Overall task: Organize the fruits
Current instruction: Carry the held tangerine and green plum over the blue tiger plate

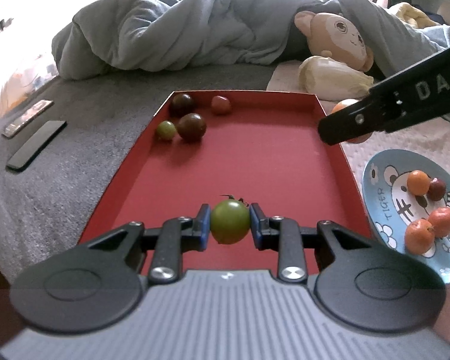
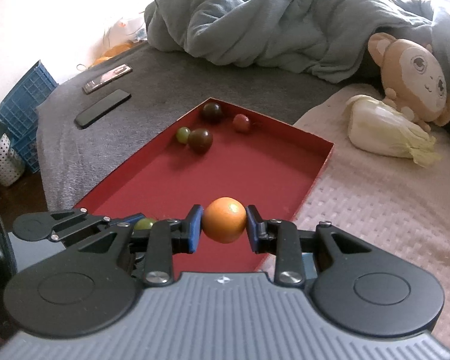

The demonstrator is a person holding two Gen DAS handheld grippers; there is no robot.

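My left gripper [image 1: 230, 223] is shut on a green tomato [image 1: 229, 221] with a dark stalk, held over the near end of the red tray [image 1: 255, 162]. My right gripper [image 2: 224, 225] is shut on an orange fruit [image 2: 224, 223] above the tray's [image 2: 240, 174] near right side. In the left wrist view the right gripper [image 1: 349, 126] comes in from the right over the tray's right rim, with the orange fruit [image 1: 342, 105] partly hidden behind it. At the tray's far end lie two dark tomatoes [image 1: 191, 126], a small green one [image 1: 166, 130] and a red one [image 1: 220, 105].
A blue tiger plate [image 1: 384, 180] right of the tray holds several small orange fruits [image 1: 419, 236] and a dark one. A cabbage [image 2: 384, 132] and a plush monkey [image 2: 411, 81] lie beyond. Two phones [image 2: 103, 108] rest on the grey blanket to the left. A rumpled duvet [image 2: 270, 24] fills the back.
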